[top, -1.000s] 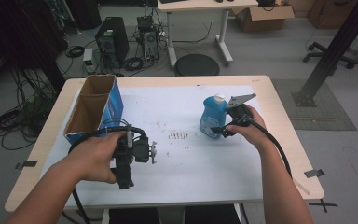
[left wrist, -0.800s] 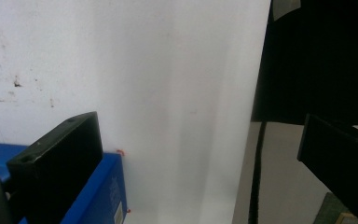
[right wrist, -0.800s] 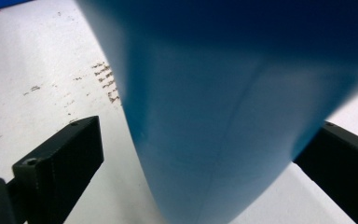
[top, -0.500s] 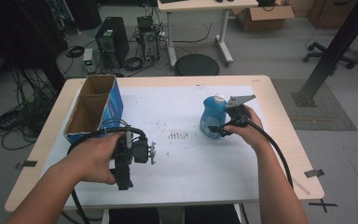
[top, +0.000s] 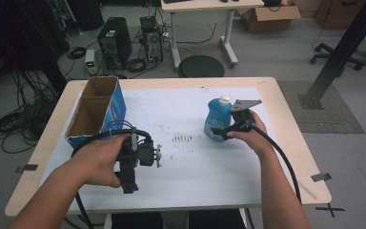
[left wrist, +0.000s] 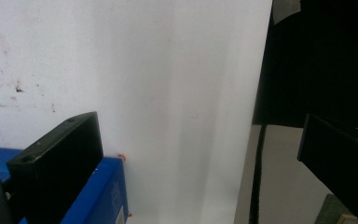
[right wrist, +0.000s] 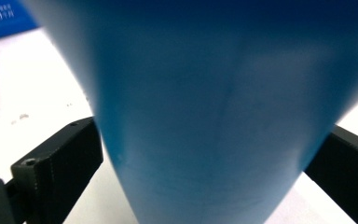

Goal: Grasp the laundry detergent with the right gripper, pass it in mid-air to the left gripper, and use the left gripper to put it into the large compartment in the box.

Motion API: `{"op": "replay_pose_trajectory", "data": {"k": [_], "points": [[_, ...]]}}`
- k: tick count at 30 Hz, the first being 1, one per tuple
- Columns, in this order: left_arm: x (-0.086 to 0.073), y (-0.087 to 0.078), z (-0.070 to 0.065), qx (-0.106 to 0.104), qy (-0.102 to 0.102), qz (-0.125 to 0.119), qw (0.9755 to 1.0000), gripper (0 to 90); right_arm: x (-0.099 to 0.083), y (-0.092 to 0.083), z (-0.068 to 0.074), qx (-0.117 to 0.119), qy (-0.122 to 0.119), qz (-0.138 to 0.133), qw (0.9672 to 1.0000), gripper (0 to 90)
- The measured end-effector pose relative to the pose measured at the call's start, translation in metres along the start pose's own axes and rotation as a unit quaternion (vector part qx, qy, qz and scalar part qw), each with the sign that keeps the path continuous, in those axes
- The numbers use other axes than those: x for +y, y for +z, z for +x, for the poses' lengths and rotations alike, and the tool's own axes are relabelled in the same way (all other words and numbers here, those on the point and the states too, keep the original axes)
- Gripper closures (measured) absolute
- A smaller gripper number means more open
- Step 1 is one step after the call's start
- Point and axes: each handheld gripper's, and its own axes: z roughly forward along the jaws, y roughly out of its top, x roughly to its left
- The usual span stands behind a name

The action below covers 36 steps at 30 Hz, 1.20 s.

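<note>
My right hand-held gripper (top: pixel 218 130) clasps the blue detergent bottle (top: pixel 218 119), which stands upright on the white sheet at the worktop's (top: pixel 286 143) right half, its body wedged between both jaws. My left hand-held gripper (top: pixel 158 156) hovers spread and empty near the blue cardboard box (top: pixel 116 107).

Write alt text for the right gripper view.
A blue bottle sits between the right claw's two black jaws, one at each lower corner, both against its sides. White table covering shows behind, with a corner of a blue box at the upper left.
</note>
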Motion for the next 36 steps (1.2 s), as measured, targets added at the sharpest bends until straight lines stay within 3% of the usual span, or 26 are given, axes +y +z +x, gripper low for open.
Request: {"op": "replay_pose_trajectory", "data": {"k": [3,36], "points": [[-0.0005,0.0007,0.0001,0.001,0.000,-0.002,1.0000,0.5,-0.0020,0.0020,0.0001,0.000,0.012,-0.010,0.9999,3.2],[-0.0033,0.0022,-0.0002,0.001,-0.002,0.000,1.0000,0.7,-0.0051,0.0018,0.0010,-0.005,0.015,-0.021,0.9997,20.5]]}}
